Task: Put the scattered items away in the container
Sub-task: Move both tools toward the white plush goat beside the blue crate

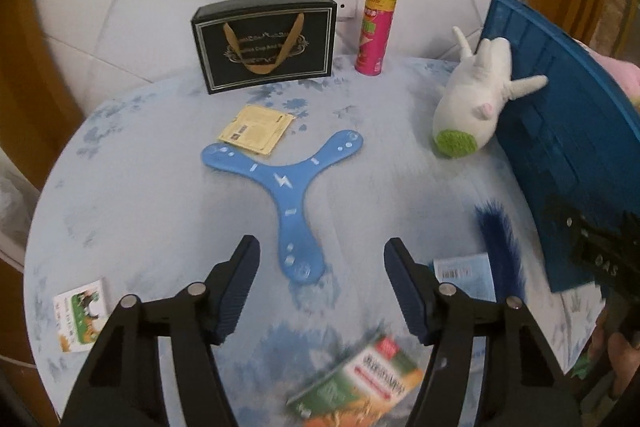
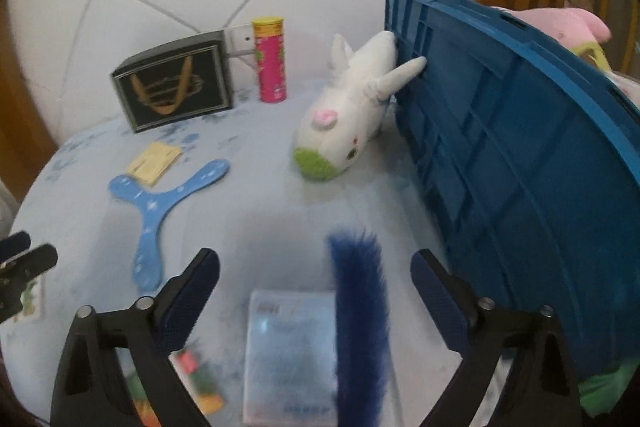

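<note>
Left wrist view: the left gripper (image 1: 322, 259) hangs over the table (image 1: 160, 195) with its jaws spread wide and nothing between them. Just ahead of the fingertips lies the blue boomerang (image 1: 286, 183), one arm reaching back into the gap between the jaws. A yellow packet (image 1: 256, 129) overlaps the tip of the boomerang's far left arm. Below the gripper a green and orange box (image 1: 360, 379) is blurred and partly covered by the right finger. A small card (image 1: 80, 315) lies at the left edge of the table, outside the left finger. Beyond the right finger, a pale blue packet (image 1: 466, 275) touches a dark blue furry strip (image 1: 500, 247).

From the right wrist view, the right gripper (image 2: 316, 267) is likewise wide open and holds nothing. The furry strip (image 2: 360, 327) runs lengthwise between its jaws, over the right edge of the pale blue packet (image 2: 288, 355), which is too blurred to read. To the right stands the blue crate (image 2: 500, 147), its side wall filling that edge of the frame; its inside is hidden, though something pink (image 2: 568, 23) shows above the rim. A white stuffed animal (image 2: 348, 115) leans against the crate's far corner. At the back of the table stand a black gift box (image 2: 176, 83) and a pink snack tube (image 2: 272, 61).
</note>
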Available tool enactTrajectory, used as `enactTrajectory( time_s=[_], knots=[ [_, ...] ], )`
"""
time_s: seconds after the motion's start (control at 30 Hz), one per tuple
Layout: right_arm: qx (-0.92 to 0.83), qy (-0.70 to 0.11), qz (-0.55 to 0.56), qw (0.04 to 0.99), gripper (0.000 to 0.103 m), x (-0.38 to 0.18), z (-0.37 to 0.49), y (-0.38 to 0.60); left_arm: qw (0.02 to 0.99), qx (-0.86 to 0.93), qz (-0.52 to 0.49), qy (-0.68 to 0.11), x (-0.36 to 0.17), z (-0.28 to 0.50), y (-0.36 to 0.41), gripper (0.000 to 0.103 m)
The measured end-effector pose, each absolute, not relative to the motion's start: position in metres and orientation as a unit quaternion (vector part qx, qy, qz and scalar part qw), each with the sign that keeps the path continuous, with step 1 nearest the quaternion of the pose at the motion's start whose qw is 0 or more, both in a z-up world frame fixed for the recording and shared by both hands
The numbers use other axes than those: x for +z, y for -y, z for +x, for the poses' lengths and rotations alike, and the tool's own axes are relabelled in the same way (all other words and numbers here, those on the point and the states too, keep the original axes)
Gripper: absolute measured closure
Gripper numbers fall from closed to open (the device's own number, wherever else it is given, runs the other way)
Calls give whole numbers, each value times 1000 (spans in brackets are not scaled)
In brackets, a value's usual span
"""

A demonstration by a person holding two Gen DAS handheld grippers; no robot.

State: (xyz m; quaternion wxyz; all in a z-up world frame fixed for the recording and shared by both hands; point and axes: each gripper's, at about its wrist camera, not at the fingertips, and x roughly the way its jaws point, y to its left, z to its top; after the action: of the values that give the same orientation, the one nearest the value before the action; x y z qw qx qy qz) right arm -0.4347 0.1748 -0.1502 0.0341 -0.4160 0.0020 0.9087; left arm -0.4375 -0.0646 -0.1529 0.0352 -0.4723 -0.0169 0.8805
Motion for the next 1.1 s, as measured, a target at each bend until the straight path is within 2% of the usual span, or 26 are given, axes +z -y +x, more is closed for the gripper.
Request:
enactTrajectory(
  time_s=[0.23,0.4,0.5,0.6,0.67,0.73,0.8,0.97,1.03,1.1],
  knots=[
    [908,-16,-417,33,6,-160,-544,-209,21,886,-463,10,-146,-530,38,39],
    [895,-19,-442,56,6,-194,-621,-228,12,883,-470,8,-159,-582,32,39],
    [889,-11,-459,2,8,-218,-652,-218,-3,875,-485,4,-176,-607,41,39],
    [894,67,-442,-43,8,-230,-659,-180,-26,868,-496,10,-191,-622,58,39],
    [895,59,-429,-103,8,-227,-658,-162,-41,863,-503,15,-201,-628,71,39],
    [880,18,-436,-187,11,-224,-661,-141,-53,859,-509,20,-207,-629,82,39],
    [876,12,-435,-206,11,-224,-661,-122,-62,855,-515,26,-213,-628,92,39],
    [886,-23,-432,-165,11,-224,-655,-139,-54,847,-528,32,-222,-634,89,38],
    [891,-32,-434,-127,11,-226,-659,-160,-38,846,-530,43,-225,-645,76,25],
    [893,-39,-437,-97,13,-228,-668,-181,-20,848,-527,55,-226,-656,60,21]
  ],
)
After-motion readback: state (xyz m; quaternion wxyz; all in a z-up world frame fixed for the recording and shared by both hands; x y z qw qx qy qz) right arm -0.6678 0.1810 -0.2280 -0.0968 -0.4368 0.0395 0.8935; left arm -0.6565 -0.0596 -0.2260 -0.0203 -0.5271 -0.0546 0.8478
